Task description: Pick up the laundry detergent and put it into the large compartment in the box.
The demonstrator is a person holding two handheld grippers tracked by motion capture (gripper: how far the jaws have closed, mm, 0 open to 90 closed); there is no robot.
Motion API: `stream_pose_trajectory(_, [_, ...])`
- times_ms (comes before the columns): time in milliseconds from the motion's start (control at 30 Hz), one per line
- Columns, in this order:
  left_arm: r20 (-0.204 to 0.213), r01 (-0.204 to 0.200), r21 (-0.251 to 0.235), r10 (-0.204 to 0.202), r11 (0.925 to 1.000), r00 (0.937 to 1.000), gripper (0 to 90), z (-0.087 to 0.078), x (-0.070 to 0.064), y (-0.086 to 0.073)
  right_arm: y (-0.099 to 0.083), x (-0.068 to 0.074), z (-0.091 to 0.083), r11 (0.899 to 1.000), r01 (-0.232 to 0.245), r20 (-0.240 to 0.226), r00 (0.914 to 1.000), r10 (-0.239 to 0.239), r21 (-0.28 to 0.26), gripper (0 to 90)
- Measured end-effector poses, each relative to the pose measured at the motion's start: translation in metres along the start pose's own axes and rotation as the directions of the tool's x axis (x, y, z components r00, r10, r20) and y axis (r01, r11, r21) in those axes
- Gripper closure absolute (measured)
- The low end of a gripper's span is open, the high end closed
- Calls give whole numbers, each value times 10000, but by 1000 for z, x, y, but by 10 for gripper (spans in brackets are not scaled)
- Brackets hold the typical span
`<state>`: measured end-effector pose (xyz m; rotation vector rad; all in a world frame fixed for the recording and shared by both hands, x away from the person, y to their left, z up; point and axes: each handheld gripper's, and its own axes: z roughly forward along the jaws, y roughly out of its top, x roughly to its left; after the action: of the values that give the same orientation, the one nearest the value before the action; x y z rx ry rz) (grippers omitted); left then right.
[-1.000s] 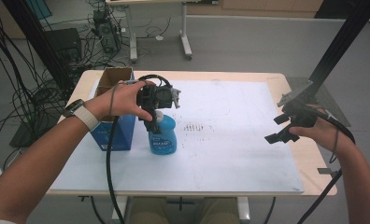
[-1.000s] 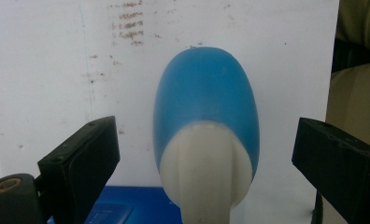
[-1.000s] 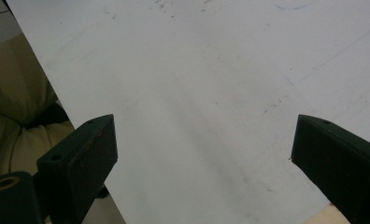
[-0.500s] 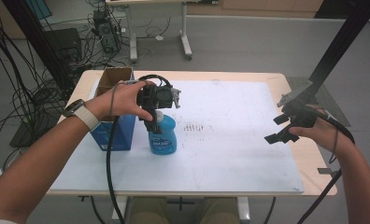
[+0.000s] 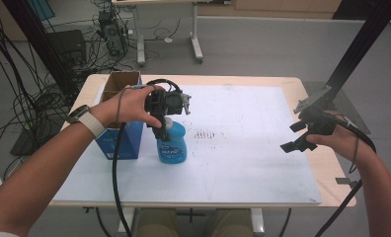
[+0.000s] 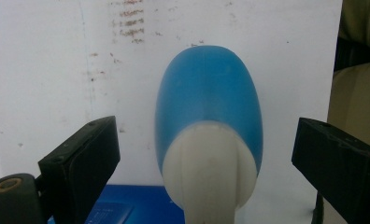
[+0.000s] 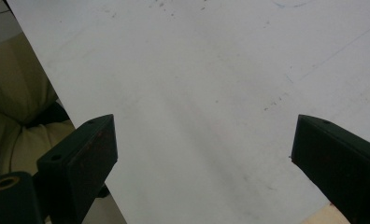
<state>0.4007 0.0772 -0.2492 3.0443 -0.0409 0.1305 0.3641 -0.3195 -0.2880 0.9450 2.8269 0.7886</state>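
— Looking down from the high view, what did you have under the left gripper?

— I had it over a blue bottle, a rounded, smooth plastic thing with a pale cap and a printed label low on its front. It stood upright on the white mat, just beside a blue cardboard box whose open top showed brown flaps.

— And the jaws?

— Spread wide. In the left gripper view the two black blocks stood well apart on either side of the bottle, touching neither its blue shoulder nor its white cap. The pads looked matte and a little scuffed along their edges.

— What about my right side?

— My right gripper hung above the mat's right edge, well apart from the bottle. Its jaws were also spread, with nothing between them; the right gripper view looked past them onto flat white sheet with faint grey scratches and specks.

— Anything you couldn't make out?

— Plenty. The label's lettering was too small to read. The gripper body and my hand covered the bottle's top in the high view, and the bottom of the cap ran off the frame in the left gripper view. The dark smudges on the mat near the bottle were only a blur of marks. The wooden table showed as a thin tan border around the mat.
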Motion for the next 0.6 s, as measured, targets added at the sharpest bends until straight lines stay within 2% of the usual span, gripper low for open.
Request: stream_pose_trajectory(600, [-12,24,0,-24,10000,10000,80,0,-1,1,-1,0,-1,10000,9,26,10000,-9,-11,70])
